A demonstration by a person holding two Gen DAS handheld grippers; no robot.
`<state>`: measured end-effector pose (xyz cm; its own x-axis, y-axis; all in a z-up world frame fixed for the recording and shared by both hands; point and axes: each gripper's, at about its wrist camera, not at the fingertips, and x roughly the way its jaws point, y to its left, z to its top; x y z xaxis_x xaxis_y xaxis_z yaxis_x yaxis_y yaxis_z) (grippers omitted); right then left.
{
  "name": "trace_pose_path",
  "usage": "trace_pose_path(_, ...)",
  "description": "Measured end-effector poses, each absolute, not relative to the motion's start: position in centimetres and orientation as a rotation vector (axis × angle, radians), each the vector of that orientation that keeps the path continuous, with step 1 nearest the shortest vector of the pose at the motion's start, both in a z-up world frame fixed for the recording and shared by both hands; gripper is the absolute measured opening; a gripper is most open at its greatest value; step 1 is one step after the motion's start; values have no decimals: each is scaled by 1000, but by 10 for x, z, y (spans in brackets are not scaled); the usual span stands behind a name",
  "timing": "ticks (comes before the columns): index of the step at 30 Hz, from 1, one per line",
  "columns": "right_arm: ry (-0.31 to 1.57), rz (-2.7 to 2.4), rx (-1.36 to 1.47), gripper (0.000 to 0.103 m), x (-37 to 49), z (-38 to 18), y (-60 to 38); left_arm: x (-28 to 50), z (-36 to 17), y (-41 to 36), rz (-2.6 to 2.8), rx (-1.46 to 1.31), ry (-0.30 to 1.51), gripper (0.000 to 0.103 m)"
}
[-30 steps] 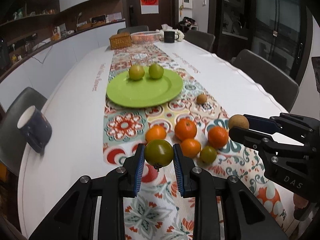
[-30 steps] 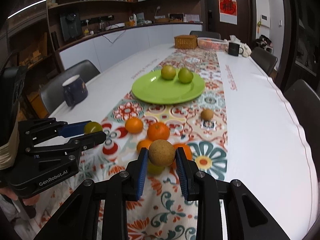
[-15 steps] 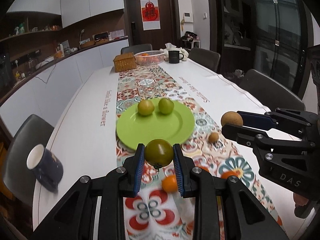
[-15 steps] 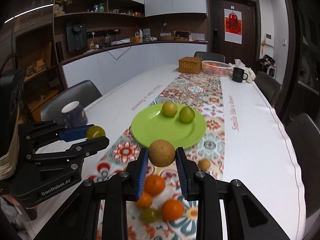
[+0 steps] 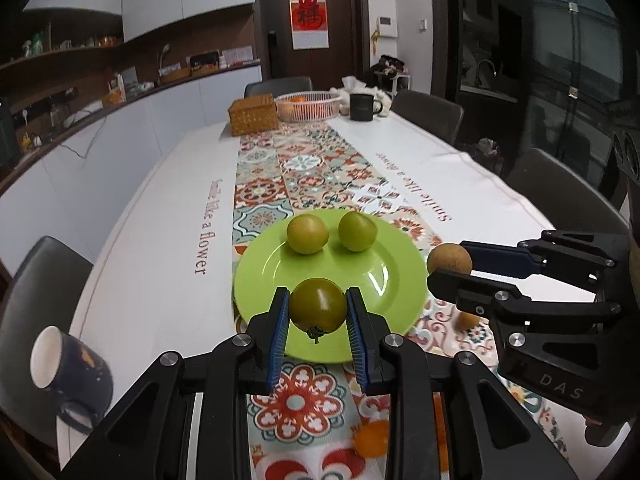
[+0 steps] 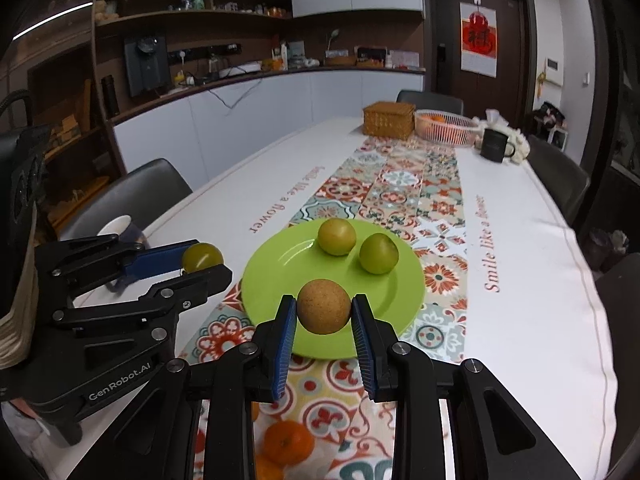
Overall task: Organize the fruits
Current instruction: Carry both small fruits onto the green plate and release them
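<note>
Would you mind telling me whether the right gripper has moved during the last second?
Yes. The right gripper, shut on a brown fruit, advanced from the oranges to the green plate.

Plate's (image 5: 384, 276) near half bare — two green fruits (image 5: 308, 234) (seemingly) crowd the far half.

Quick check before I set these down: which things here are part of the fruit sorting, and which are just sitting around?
Job:
- dark green fruit in left tongs
- brown fruit in right tongs
- green plate, two green fruits
- oranges

Lying about:
- blue mug
- wicker box
- black mug
</note>
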<state>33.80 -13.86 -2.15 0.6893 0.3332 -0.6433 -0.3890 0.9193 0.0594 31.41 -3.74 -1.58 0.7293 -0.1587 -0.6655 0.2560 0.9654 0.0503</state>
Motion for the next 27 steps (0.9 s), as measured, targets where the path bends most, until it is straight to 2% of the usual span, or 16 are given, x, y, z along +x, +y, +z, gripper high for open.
trace_pose_path(10, 841, 394, -109, 29, 383, -68, -133, 361, -69, -39, -253, 137, 874, 28)
trace_pose_path(16, 886, 394, -97, 29, 398, -82, -133, 369, -81, -41, -255, 144, 910, 29)
trace_pose_path(18, 882, 376, -94, 30, 398, -83, -134, 368, -81, -41, -247, 147, 909, 40)
trace_pose_path(20, 873, 360, -87, 42, 395, -82, -137, 363, -77, -38, -237, 141, 895, 43)
trace_pose_path(27, 821, 326, -85, 42, 369, -66, -149, 332, -57, -29, -191, 128, 843, 52)
